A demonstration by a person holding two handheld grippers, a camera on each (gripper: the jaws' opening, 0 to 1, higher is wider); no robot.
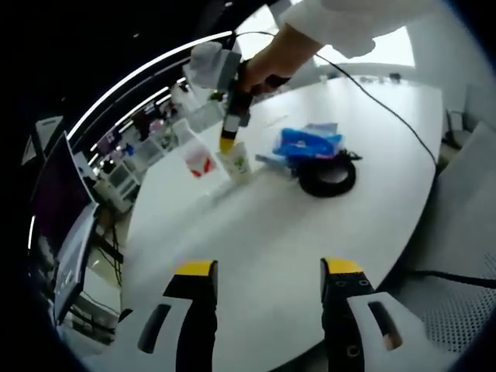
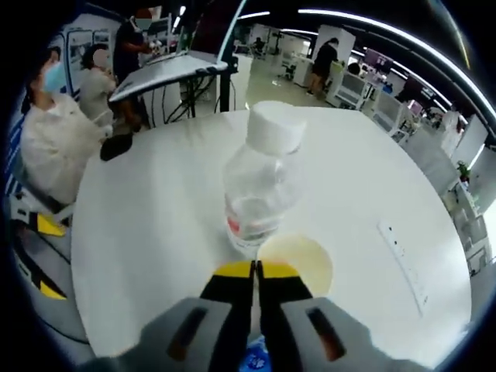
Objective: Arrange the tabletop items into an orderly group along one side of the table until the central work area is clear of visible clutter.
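My left gripper [image 1: 268, 271] hovers open over the near part of the white table [image 1: 263, 232], nothing between its jaws. Across the table a hand holds my right gripper [image 1: 226, 144], its yellow tips on the top of a small white cup [image 1: 239, 161] with green print. A clear water bottle [image 1: 198, 153] stands just left of the cup. In the right gripper view the right gripper [image 2: 254, 270] is shut on the near rim of the pale yellow cup [image 2: 298, 263], directly in front of the white-capped bottle [image 2: 260, 178].
A blue packet [image 1: 308, 141] and a black tape roll [image 1: 328, 177] lie right of the cup, with a black cable [image 1: 387, 108] trailing past. A white power strip [image 2: 403, 263] lies on the table's right. A person [image 2: 50, 132] sits at the far edge.
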